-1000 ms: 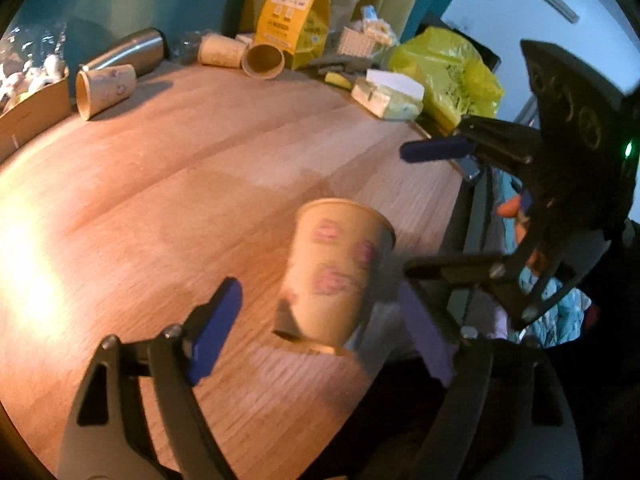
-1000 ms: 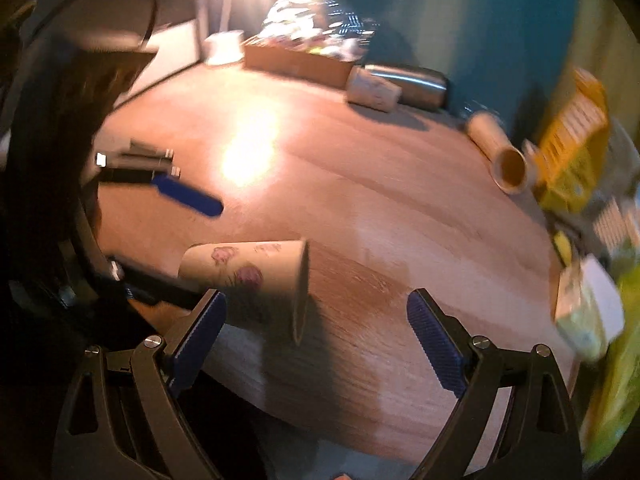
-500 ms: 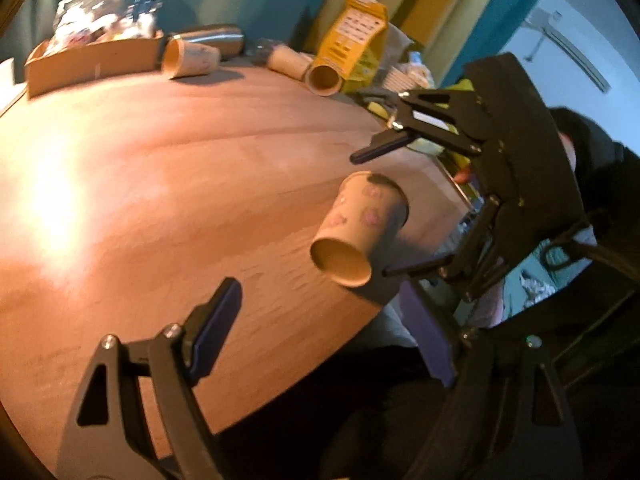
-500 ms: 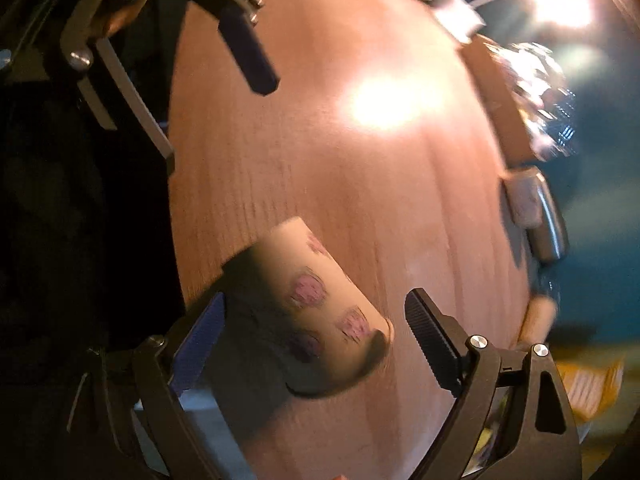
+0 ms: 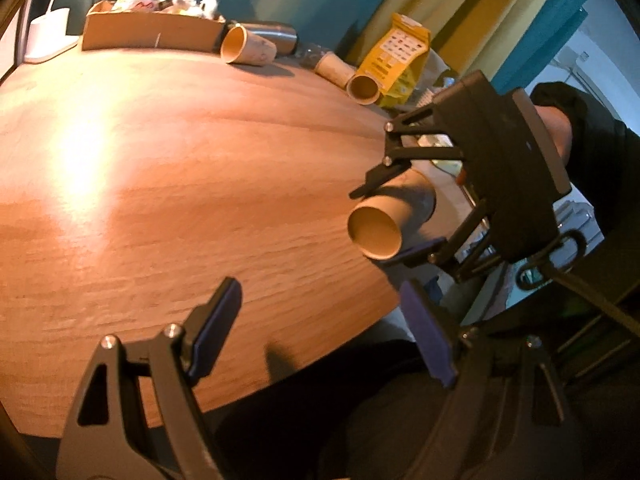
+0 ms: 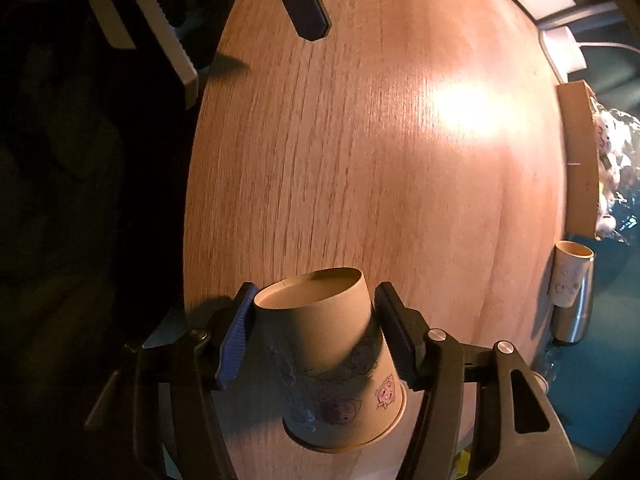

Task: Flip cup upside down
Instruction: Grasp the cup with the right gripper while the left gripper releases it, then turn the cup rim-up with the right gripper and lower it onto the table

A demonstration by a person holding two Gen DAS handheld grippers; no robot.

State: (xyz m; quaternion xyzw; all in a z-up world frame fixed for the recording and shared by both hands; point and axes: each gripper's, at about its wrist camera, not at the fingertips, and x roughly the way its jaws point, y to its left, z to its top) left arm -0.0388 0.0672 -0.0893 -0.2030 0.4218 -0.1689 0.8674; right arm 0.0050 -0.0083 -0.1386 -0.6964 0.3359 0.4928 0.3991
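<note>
A paper cup with pink and blue drawings [image 6: 332,356] is clamped between the blue pads of my right gripper [image 6: 316,332], its base end pointing away and its wide rim toward the camera. In the left wrist view the same cup [image 5: 380,224] lies sideways in the air above the round wooden table [image 5: 160,184], held by the right gripper [image 5: 394,224] near the table's right edge. My left gripper [image 5: 320,328] is open and empty, a little nearer than the cup, over the table's front edge.
At the far rim of the table lie a cardboard box [image 5: 152,34], a paper cup on its side [image 5: 248,46], a steel tumbler [image 5: 276,34], further paper cups [image 5: 352,80], a yellow packet [image 5: 400,56] and a white block [image 5: 48,34].
My right gripper has closed on the cup and turned it over, from lying sideways to base end away from the camera. My left gripper has drawn back from the cup.
</note>
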